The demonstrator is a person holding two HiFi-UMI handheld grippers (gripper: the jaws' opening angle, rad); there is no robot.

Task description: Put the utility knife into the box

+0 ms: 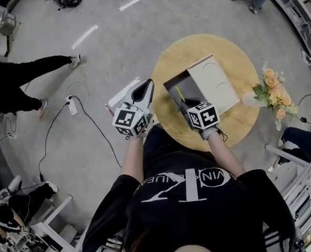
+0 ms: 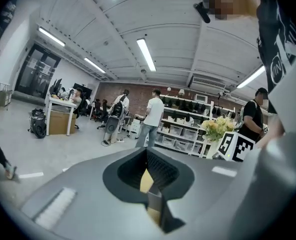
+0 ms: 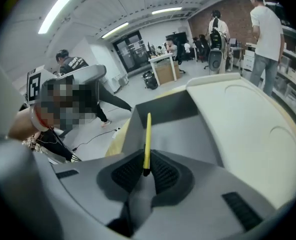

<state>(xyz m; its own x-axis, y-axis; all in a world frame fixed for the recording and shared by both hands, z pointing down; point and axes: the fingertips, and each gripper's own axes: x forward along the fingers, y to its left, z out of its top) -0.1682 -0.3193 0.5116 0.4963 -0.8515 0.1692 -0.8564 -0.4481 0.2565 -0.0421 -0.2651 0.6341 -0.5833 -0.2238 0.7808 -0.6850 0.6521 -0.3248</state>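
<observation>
- The knife [image 3: 147, 136], a slim yellow strip, is gripped at its lower end by the right hand-held gripper [image 1: 186, 104], whose jaws are clenched on it. The free end is pointed away from the person, toward the box [image 1: 172, 84].
- The box is seen open on the round wooden counter [image 1: 234, 122]. Its pale lid [image 1: 214, 82] is folded back to the right, so the grey inside is left clear for the drop.
- The knife is poised at the box's near edge and appears not yet to be laid inside. The task is judged close to its end, with only the lowering and the release outstanding.
- The left hand-held gripper [image 1: 146, 87] is held off the counter's left edge, apart from the box, with its jaws drawn together on nothing that can be made out. It is judged to be parked there to give the right side room.
- A bunch of flowers [image 1: 273, 88] is set at the counter's right rim, clear of the work.
- A tilt of the thin knife in the jaws is the risk to be watched during lowering.
</observation>
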